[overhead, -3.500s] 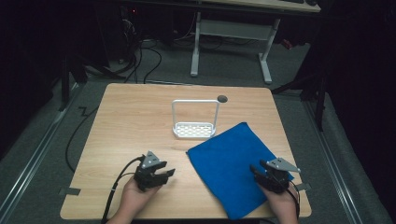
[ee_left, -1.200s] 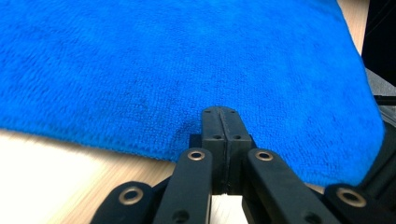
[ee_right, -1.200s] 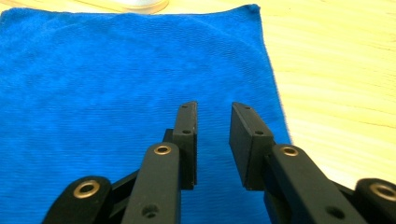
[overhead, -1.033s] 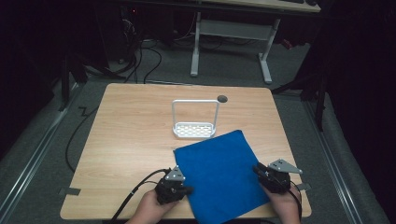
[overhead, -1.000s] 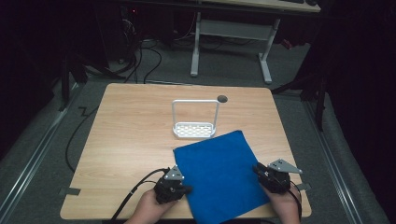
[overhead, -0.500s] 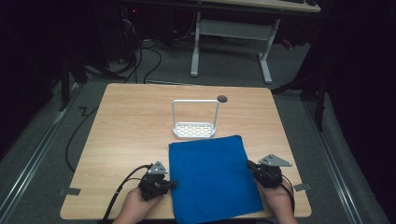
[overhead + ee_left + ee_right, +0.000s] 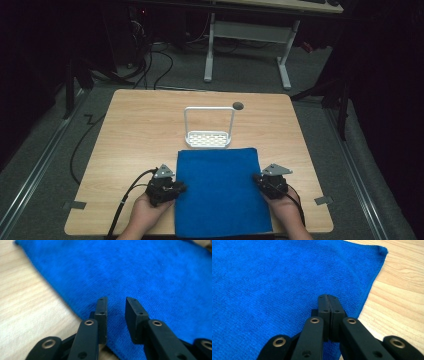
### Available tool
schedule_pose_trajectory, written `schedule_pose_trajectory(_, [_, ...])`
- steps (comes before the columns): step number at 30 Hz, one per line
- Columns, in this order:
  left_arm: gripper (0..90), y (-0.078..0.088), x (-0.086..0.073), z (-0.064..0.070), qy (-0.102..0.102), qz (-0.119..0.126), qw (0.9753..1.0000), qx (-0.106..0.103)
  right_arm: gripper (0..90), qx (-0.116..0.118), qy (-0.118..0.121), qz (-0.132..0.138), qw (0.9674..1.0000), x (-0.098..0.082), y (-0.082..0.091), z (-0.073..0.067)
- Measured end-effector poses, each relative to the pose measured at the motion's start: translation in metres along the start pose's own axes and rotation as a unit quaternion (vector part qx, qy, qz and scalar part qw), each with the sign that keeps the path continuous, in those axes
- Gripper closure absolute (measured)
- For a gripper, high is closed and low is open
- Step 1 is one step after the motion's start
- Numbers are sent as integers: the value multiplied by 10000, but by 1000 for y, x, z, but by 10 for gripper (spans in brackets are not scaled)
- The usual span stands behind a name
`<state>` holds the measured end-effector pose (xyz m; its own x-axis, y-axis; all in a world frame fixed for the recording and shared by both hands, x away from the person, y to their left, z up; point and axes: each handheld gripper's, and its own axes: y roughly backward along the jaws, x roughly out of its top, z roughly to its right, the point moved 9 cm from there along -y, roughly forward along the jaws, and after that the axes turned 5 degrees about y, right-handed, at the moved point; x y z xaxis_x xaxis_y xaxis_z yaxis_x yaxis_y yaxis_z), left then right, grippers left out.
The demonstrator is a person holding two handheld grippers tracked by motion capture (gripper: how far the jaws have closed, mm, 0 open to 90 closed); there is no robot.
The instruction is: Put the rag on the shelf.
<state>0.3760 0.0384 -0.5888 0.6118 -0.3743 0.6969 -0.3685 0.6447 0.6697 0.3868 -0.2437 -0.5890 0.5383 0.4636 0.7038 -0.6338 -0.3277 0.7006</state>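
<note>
cloth: blue towel (image 7: 222, 192), lying flat and squared up on the near half of the bench (image 7: 140, 130), near edge hanging a touch over the bench's front edge, far edge just short of the rack

left gripper (image 7: 172, 189): at the towel's left edge, fingers (image 7: 102, 315) parted and have just been opening; cloth lying under the gap, nothing pinched, so released

right gripper (image 7: 262, 181): at the towel's right edge, fingers (image 7: 329, 312) clenched flat together; in the right gripper view they sit over the hem (image 7: 364, 302), but can't make out any fabric caught between them

handling: looks like soft terry or microfibre, so probably light, floppy, zero stiffness; likely drapes and folds wherever lifted, drags on the wood rather than sliding clean; nothing fragile about it

where to grab: best bet is the hem or a corner, pinching down onto the edge so a single layer gets nipped; far right corner (image 7: 380, 250) looks free and easy to reach; grabbing mid-cloth would likely just bunch it up

risk: shallow pinch on thin fabric could slip out once lifted

container: white wire rack (image 7: 209, 131) with a tall handle loop and a perforated tray base, toward the middle of the bench, just beyond the towel's far edge

contents: tray base bare as far as can be seen

other: small dark grommet hole (image 7: 238, 106) near the bench's far edge
</note>
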Motion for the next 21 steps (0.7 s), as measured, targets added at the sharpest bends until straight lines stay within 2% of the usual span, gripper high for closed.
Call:
schedule_pose_trajectory(4, [742,3,-3,1,-126,-72,9999,52,900,68,9,34,10000,-3,3,-5])
schedule_pose_trajectory(13, [790,23,-21,-2,17,-183,9997,-144,900,357,18,60,9993,-7,9,-18])
schedule_pose_trajectory(14, [795,27,-25,-3,82,-195,9996,-180,900,430,98,60,9990,-7,11,-26])
schedule_pose_trajectory(15, [796,27,-25,-3,82,-195,9996,-180,900,430,98,60,9990,-7,11,-26])
schedule_pose_trajectory(16, [797,32,-29,-4,123,-198,9996,-182,900,480,154,42,9987,-6,12,-32])
schedule_pose_trajectory(21, [799,38,-35,-6,115,-220,9996,-152,900,586,271,12,9979,-7,14,-45])
